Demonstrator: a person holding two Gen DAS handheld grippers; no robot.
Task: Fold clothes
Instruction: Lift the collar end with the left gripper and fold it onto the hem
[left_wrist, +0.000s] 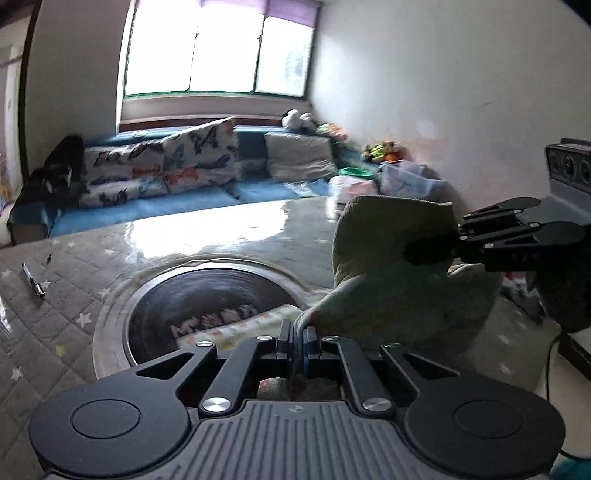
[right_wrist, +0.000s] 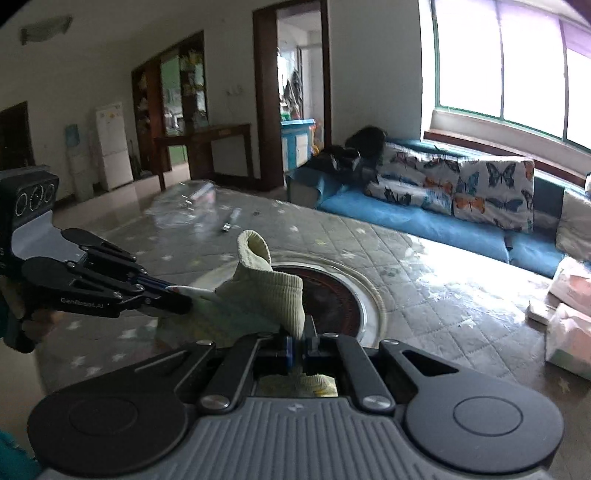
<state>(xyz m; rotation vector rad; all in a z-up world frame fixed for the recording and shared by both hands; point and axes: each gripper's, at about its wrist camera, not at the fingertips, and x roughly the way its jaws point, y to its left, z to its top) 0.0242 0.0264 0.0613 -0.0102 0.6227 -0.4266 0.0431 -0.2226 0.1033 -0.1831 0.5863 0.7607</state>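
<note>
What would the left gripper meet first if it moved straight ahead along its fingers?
Probably the pale green sock itself: the left gripper is already shut on it. Beyond it lies the round dark inset of the table, though depth is unclear.

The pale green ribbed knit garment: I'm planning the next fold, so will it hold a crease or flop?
The pale green ribbed knit garment probably flops: it sags between the left gripper and right gripper, both clamped on it. Its thick ribbing likely grips the pads well. It seems light.
</note>
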